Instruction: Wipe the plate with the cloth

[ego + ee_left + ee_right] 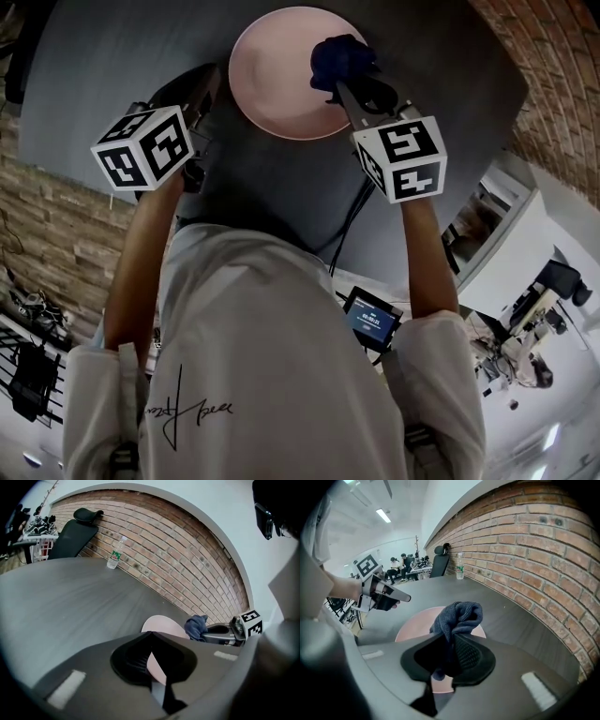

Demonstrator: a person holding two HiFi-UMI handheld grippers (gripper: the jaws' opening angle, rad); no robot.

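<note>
Nearest the head camera, a white shirt (pixel 272 356) fills the lower frame and hides the near edge of the dark grey surface (pixel 112 56). Above it, the left marker cube (pixel 142 147) and the right marker cube (pixel 401 157) mask the rear of each tool.

Right gripper (pixel 343 89): clenched on a dark blue cloth (pixel 339 54). The cloth's bunched free end stands beyond the jaw tips, over the right part of the pink plate (pixel 272 75), and a smaller fold hangs below the jaws. Whether the cloth touches the plate cannot be told.

Left gripper (pixel 212 75): jaw tips closed together with nothing between them, held just beside the plate's left rim. Contact with the rim cannot be confirmed. In the left gripper view the plate shows mostly through the hollow behind the tips.

The plate lies flat near the middle of the surface.

Surroundings: a black cable (pixel 352 220) runs below the right marker cube toward a small device (pixel 371 319) with a lit screen, whose print is too small to read. A brick wall (pixel 553 66) borders the surface. A clear bottle (pixel 114 555) with a green label stands by that wall, and a black chair (pixel 75 531) stands beyond it. Seated people (pixel 398 564) at the far end of the room appear too small to make out.
</note>
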